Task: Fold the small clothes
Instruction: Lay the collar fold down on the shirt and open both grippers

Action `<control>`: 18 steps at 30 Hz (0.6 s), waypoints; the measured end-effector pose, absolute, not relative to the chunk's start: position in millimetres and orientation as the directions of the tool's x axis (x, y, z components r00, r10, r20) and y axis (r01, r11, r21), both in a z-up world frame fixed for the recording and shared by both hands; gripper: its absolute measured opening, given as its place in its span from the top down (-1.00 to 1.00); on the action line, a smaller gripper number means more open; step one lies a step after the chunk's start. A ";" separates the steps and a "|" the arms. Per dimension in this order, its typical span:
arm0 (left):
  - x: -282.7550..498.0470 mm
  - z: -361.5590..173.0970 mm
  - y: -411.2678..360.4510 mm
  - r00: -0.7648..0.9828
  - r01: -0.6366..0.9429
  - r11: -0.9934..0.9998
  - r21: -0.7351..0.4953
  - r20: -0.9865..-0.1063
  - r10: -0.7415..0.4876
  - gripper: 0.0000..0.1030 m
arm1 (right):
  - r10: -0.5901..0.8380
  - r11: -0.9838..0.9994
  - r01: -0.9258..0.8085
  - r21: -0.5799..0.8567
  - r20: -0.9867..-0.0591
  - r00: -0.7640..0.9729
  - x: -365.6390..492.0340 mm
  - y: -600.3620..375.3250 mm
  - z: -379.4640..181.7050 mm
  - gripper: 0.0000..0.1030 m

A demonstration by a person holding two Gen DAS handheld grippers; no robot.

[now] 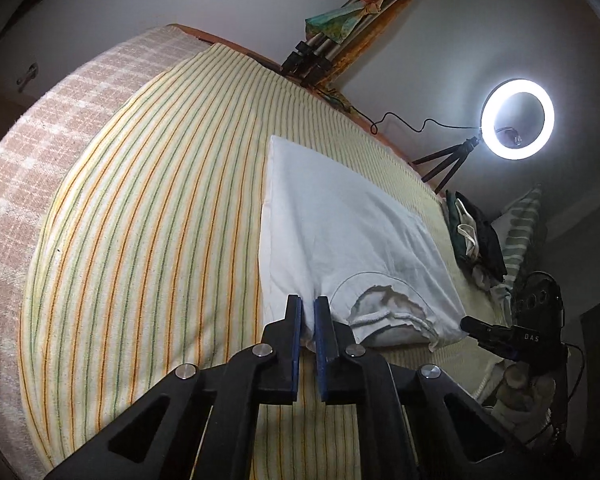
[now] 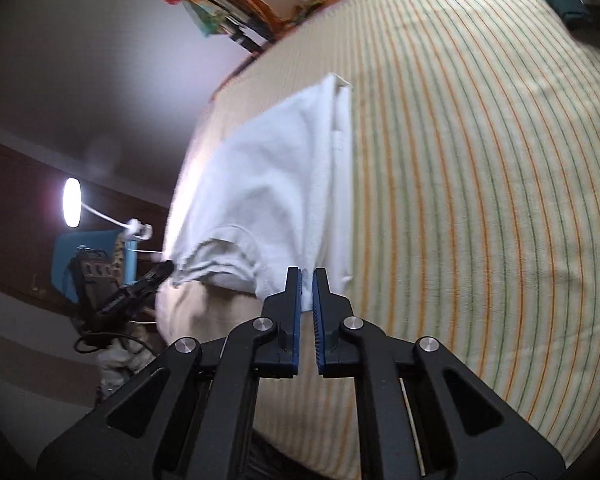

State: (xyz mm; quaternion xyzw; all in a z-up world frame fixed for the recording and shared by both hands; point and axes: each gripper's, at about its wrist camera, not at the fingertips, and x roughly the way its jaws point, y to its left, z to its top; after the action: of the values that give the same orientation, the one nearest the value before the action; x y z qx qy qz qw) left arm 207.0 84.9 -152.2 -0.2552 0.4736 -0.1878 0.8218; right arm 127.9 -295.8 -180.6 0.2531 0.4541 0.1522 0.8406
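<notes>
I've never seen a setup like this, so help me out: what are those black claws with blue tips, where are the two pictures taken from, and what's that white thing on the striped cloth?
There is no robot here. A person holds a handheld gripper in each hand, and each one has a wide-angle camera looking forward along its two black fingers with blue pads. That lens is why everything looks curved.

One picture comes from the left gripper, the other from the right gripper. Each view also catches the other gripper off to the side.

The surface is a bed with a striped sheet. On it lies a white T-shirt, neck opening towards the cameras. Each pair of jaws is shut on the shirt's near edge, one on either side of the collar, ready for folding.

The glowing circle is a ring light on a small tripod.
</notes>
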 end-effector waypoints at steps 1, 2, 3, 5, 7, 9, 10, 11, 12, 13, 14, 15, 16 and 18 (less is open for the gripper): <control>206.5 -151.3 86.9 0.482 0.068 0.800 -0.596 -0.683 -0.550 0.94 | 0.499 0.817 -0.039 0.575 -0.671 0.549 125.4 -296.0 -176.6 0.87; 206.2 -152.8 88.6 0.479 0.068 0.805 -0.590 -0.688 -0.545 0.94 | 0.498 0.818 -0.047 0.573 -0.665 0.557 123.8 -296.2 -174.0 0.87; 206.0 -155.6 88.2 0.476 0.068 0.820 -0.568 -0.704 -0.527 0.94 | 0.484 0.829 -0.046 0.557 -0.675 0.557 124.0 -296.2 -174.2 0.87; 205.0 -164.7 84.7 0.459 0.071 0.846 -0.528 -0.736 -0.498 0.93 | 0.435 0.864 -0.022 0.502 -0.724 0.536 126.7 -296.0 -180.5 0.87; 203.4 -171.8 80.9 0.443 0.071 0.867 -0.492 -0.764 -0.470 0.87 | 0.392 0.898 -0.032 0.438 -0.767 0.507 128.3 -291.4 -185.9 0.84; 200.9 -171.5 80.2 0.439 0.088 0.874 -0.478 -0.769 -0.465 0.69 | 0.383 0.912 -0.065 0.404 -0.788 0.482 128.8 -288.3 -185.3 0.76; 198.9 -168.2 81.0 0.448 0.095 0.884 -0.458 -0.773 -0.449 0.58 | 0.384 0.916 -0.085 0.392 -0.793 0.473 129.9 -287.5 -182.1 0.68; 196.9 -163.1 81.6 0.462 0.102 0.896 -0.432 -0.777 -0.428 0.53 | 0.387 0.916 -0.103 0.388 -0.789 0.476 130.6 -288.4 -177.1 0.46; 194.6 -156.7 82.5 0.480 0.110 0.906 -0.410 -0.776 -0.409 0.53 | 0.393 0.914 -0.115 0.390 -0.774 0.496 131.7 -290.4 -171.3 0.24; 193.1 -150.3 83.2 0.496 0.117 0.911 -0.397 -0.771 -0.399 0.50 | 0.399 0.910 -0.126 0.396 -0.752 0.525 133.1 -294.0 -163.6 0.15; 191.4 -142.4 82.0 0.514 0.124 0.915 -0.383 -0.764 -0.389 0.46 | 0.408 0.904 -0.133 0.406 -0.728 0.551 136.8 -298.4 -156.4 0.07; 190.9 -135.8 80.1 0.529 0.131 0.919 -0.373 -0.757 -0.383 0.44 | 0.420 0.896 -0.137 0.422 -0.708 0.568 142.2 -302.6 -151.7 0.07; 190.7 -128.9 76.4 0.543 0.142 0.920 -0.364 -0.748 -0.380 0.39 | 0.435 0.885 -0.139 0.444 -0.686 0.583 149.0 -307.7 -147.9 0.07; 190.0 -115.8 61.4 0.564 0.187 0.923 -0.337 -0.732 -0.382 0.37 | 0.454 0.866 -0.124 0.485 -0.655 0.604 165.5 -316.2 -146.5 0.07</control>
State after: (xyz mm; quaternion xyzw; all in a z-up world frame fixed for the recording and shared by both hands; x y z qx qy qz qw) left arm 190.0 61.4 -115.8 -0.1113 0.4377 -0.1622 0.8773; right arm 165.5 -316.2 -146.5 0.1994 0.4133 0.1656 0.8729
